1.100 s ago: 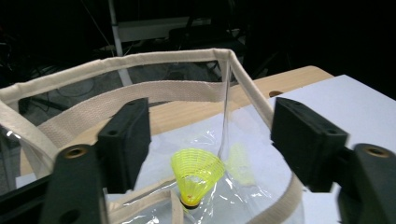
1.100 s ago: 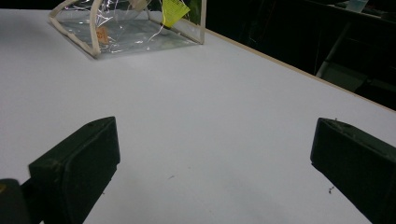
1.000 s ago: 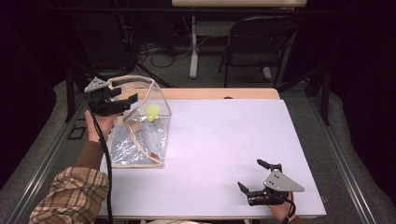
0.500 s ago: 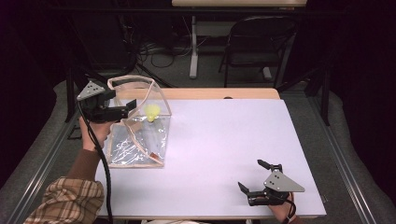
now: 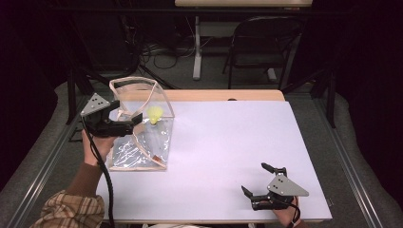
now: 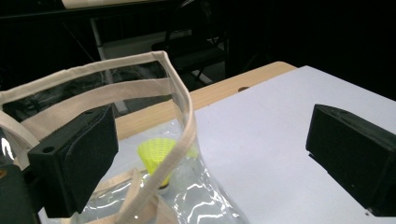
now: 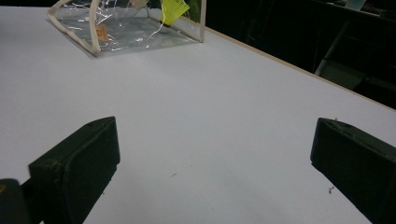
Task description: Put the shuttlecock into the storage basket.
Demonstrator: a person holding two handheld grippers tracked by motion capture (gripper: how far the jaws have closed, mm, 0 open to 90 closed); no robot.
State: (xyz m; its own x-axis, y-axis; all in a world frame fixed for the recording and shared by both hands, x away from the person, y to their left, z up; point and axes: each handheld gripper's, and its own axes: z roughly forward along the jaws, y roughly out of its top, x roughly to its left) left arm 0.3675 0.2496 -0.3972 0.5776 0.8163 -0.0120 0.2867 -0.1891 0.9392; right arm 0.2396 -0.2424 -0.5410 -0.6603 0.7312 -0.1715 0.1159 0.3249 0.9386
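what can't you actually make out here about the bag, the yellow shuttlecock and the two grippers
- Shuttlecock: in the left gripper view the bag's cream rim strap crosses it and hides its base.
- Small orange item in the clear bag: too small in the high view to identify.
- Left gripper: high view can't settle whether a jaw tip touches the bag's rim.
- Right gripper: the bottom edge of the high view cuts off the hand holding it.

A white-topped table with a pale wooden edge (image 5: 223,95) stands on grey carpeted floor (image 5: 349,156) in a dim room, lit brightly from above while its surroundings fall into darkness. Behind it, a black folding metal chair (image 5: 259,47) sits beside the white upright leg of a second table (image 5: 196,47), with black cables (image 5: 157,50) tangled on the floor.
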